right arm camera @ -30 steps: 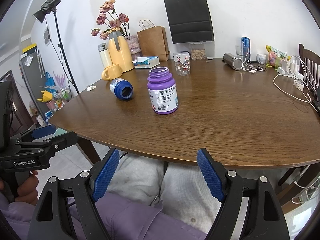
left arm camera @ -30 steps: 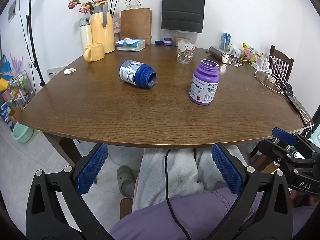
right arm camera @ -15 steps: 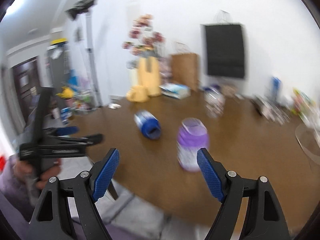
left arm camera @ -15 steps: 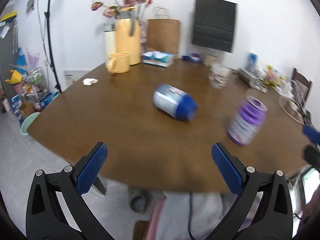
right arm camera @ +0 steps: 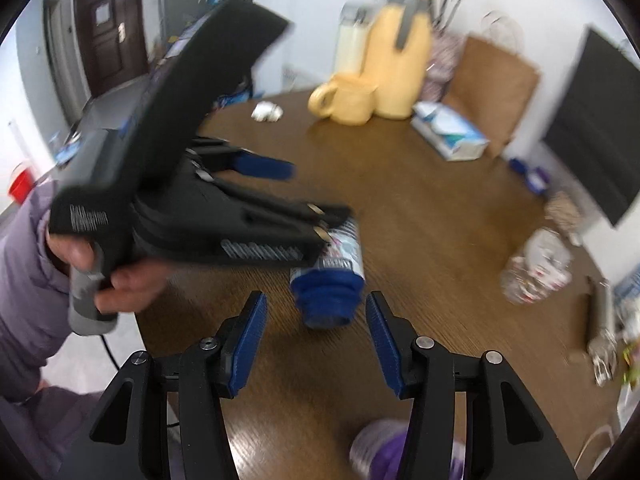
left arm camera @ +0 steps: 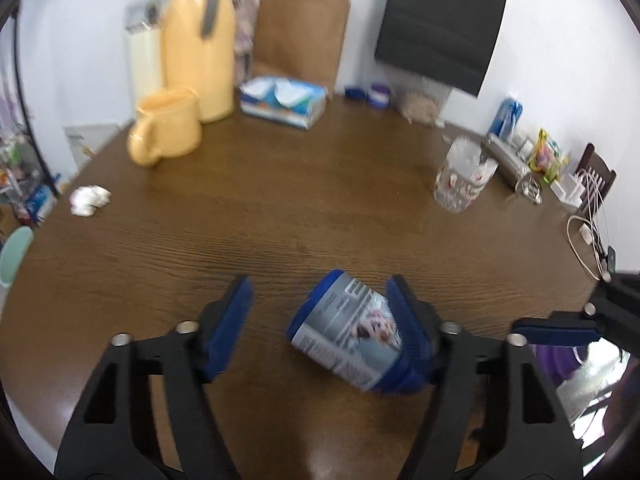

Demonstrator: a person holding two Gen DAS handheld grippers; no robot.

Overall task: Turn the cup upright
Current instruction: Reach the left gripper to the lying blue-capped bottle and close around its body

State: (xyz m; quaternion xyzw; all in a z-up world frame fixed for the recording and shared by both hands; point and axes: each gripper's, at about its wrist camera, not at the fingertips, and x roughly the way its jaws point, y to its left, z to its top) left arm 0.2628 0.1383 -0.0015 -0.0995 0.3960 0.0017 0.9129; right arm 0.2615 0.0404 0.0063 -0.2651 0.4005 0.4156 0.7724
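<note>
The cup, a blue container with a printed label, lies on its side on the brown table. My left gripper is open and straddles it; the right pad rests against its side, the left pad stands apart. In the right wrist view the cup points its blue mouth toward the camera. My right gripper is open just in front of that mouth, not touching. The left gripper reaches in from the left, held by a hand. The right gripper's blue finger shows at the right edge.
A purple bottle stands close under the right gripper. Farther back are a yellow mug, a yellow jug, a tissue box, a clear glass, a crumpled tissue and paper bags.
Both grippers have moved from in front of the table's edge out over the table to the lying cup. Both finger gaps have narrowed. The cup has not moved.
</note>
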